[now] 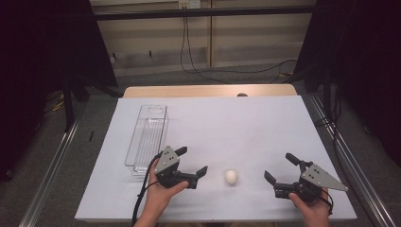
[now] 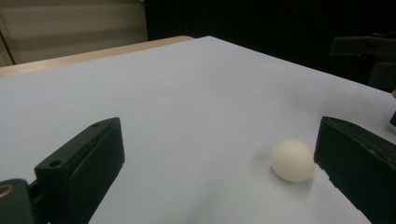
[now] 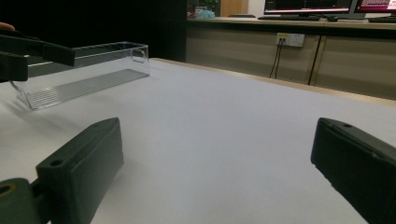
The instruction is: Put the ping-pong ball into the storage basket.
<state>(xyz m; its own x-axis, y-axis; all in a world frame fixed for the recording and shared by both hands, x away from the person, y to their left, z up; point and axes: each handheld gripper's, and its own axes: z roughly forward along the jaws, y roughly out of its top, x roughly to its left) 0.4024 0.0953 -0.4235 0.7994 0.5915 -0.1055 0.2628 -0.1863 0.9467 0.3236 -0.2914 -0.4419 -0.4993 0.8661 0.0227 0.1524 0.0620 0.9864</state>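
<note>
The fingers [image 1: 202, 170] of the left gripper [image 1: 191, 163] and of the right gripper [image 1: 280, 168] stand apart, holding nothing. The white ball [image 1: 231, 177] lies on the bench [image 1: 236, 123] between them; the clear tray [image 1: 146, 137] is empty, so nothing seems done yet.

A small off-white egg-shaped ball [image 1: 231, 177] is lying on the white sheet covering the table [image 1: 227, 123], near its front edge and roughly midway across. It is resting bare on the sheet, casting a soft shadow. A long clear plastic bin [image 1: 147, 137] is sitting upright and empty to the left and farther back, its length running away from the front edge, its ribbed floor showing through the walls, well apart from the ball.
</note>
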